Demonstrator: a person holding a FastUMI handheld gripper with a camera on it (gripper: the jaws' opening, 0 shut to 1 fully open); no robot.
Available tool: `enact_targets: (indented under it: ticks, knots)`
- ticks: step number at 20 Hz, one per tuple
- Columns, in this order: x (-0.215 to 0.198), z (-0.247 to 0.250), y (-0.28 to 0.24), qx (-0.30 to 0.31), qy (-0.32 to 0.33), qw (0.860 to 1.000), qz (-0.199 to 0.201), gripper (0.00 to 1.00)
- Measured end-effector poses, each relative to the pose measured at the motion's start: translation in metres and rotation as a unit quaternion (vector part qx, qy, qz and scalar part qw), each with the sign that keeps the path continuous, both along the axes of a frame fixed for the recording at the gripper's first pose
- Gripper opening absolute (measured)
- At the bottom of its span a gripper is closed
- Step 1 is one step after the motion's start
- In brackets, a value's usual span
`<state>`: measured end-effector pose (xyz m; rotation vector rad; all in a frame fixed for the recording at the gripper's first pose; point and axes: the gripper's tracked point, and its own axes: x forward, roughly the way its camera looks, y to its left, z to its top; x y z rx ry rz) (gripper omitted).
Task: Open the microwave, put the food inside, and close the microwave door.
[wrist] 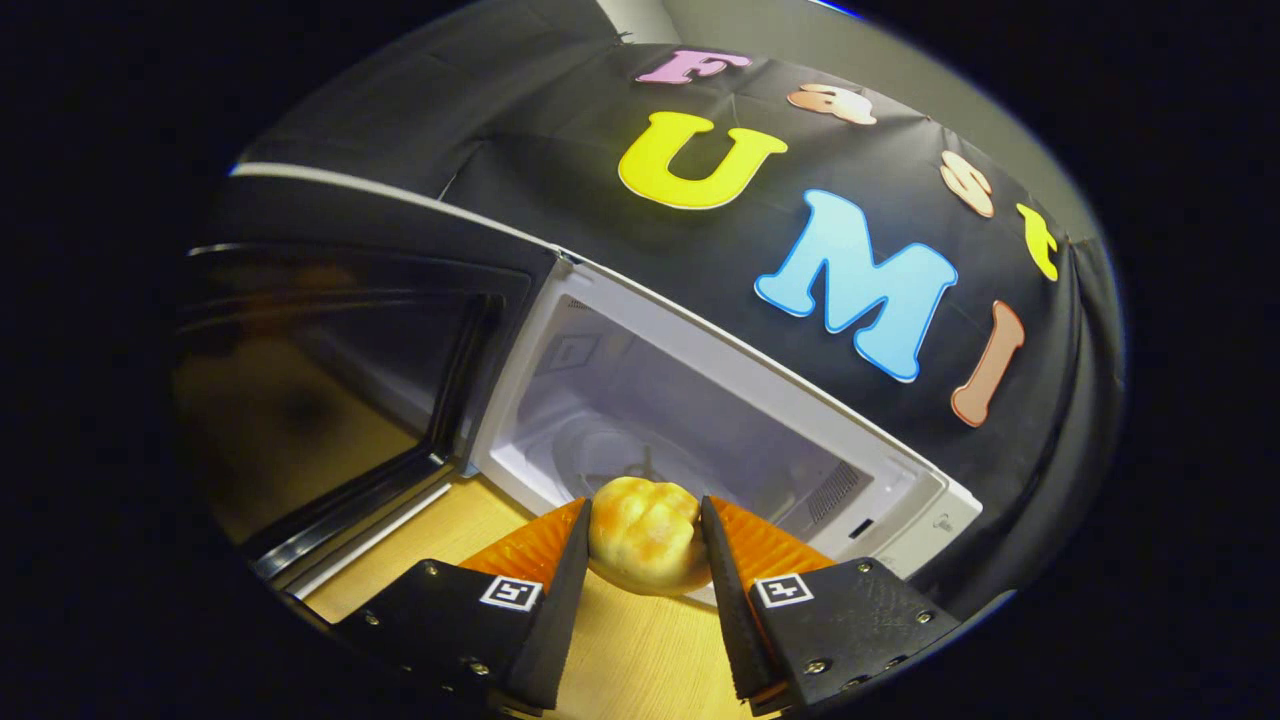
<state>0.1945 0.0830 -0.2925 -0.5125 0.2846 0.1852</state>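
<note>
so my gripper (645, 535) is clamped on the bun (643, 535), both fingers pressing its sides, and it sits right between the tips with the rounded golden top poking up a bit past them. it's held above the wooden table (640, 650), just in front of the microwave (700, 420). the microwave door (330, 380) is swung wide open off to the left, dark glass reflecting the wood. beyond the bun the white cavity is open, with the round turntable (610, 460) visible on its floor.
</note>
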Motion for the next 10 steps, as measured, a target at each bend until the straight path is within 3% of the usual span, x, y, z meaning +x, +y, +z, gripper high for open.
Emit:
enact_targets:
  ticks: [4,7,10]
  knots:
    - [0.046,-0.033,-0.004,-0.002,0.018,1.000,-0.022,0.63]
    - [0.074,-0.039,-0.001,-0.030,0.000,0.999,-0.022,0.63]
    - [0.091,-0.049,0.005,-0.019,-0.005,1.000,-0.021,0.63]
